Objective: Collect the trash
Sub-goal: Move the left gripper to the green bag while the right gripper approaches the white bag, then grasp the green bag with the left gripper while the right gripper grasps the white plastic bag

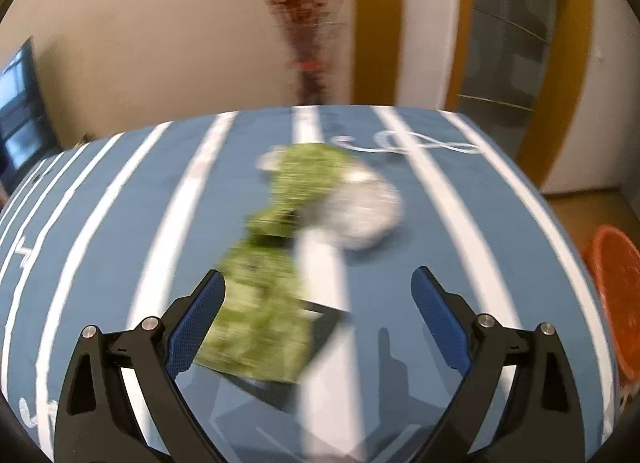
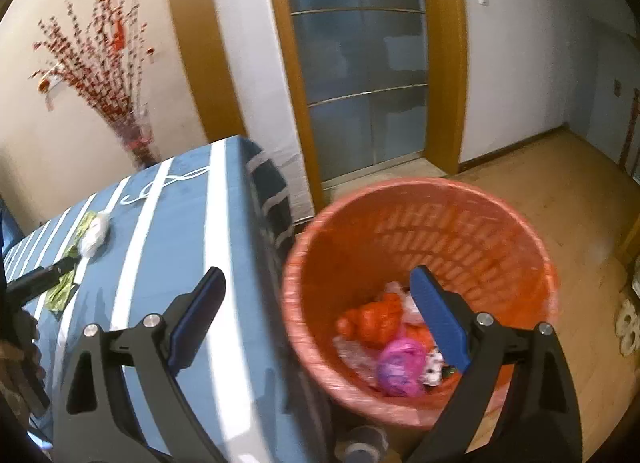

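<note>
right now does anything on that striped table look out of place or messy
Yes. A crumpled green wrapper and a balled white bag lie loose, touching, mid-table, not in the orange basket on the floor beside it. Both the left gripper and right gripper are open and empty.

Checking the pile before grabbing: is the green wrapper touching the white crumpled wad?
Touching: left wrist view shows green wrapper overlapping white wad; right wrist view agrees.
</note>
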The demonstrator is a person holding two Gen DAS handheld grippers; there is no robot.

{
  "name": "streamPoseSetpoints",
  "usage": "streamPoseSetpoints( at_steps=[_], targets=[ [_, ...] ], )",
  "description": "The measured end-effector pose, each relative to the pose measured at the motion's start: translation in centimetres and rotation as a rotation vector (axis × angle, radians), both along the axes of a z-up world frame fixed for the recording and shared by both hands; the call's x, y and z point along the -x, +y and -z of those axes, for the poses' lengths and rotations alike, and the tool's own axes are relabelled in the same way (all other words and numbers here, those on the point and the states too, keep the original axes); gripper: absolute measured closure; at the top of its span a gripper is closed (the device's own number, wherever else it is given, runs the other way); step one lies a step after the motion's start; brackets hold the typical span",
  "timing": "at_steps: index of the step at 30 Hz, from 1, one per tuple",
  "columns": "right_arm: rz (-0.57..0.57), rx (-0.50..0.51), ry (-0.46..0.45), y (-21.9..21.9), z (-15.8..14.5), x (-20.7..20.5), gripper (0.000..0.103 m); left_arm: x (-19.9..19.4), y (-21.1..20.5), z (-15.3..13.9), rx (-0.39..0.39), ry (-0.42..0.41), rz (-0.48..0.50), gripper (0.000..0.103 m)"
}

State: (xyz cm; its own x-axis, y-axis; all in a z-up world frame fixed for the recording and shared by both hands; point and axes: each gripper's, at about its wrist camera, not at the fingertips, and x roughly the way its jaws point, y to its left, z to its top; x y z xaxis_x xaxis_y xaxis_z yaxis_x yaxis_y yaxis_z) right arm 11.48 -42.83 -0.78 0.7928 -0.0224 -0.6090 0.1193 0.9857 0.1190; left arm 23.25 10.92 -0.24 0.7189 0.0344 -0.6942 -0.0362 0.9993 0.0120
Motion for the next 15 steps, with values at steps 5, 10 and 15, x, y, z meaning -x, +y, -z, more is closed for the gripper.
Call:
streamPoseSetpoints(
  at_steps=[5, 10, 15],
  targets=[
    [-0.060, 0.015, 0.011, 3.5, 0.2, -0.8, 0.012, -2.4, 3.3, 0.7, 0.030, 0.024, -0.082, 0.010],
    [-0.115, 0.042, 0.023, 6.3, 0.1, -1.9, 0.012, -4.4, 3.7, 1.5, 0.046, 0.048, -0.075, 0.014],
    [-0.149, 0.050, 0.030, 8.2, 0.1, -2.8, 0.012, -6.3, 3.3, 2.4, 0.049, 0.104, -0.034, 0.034]
  ],
)
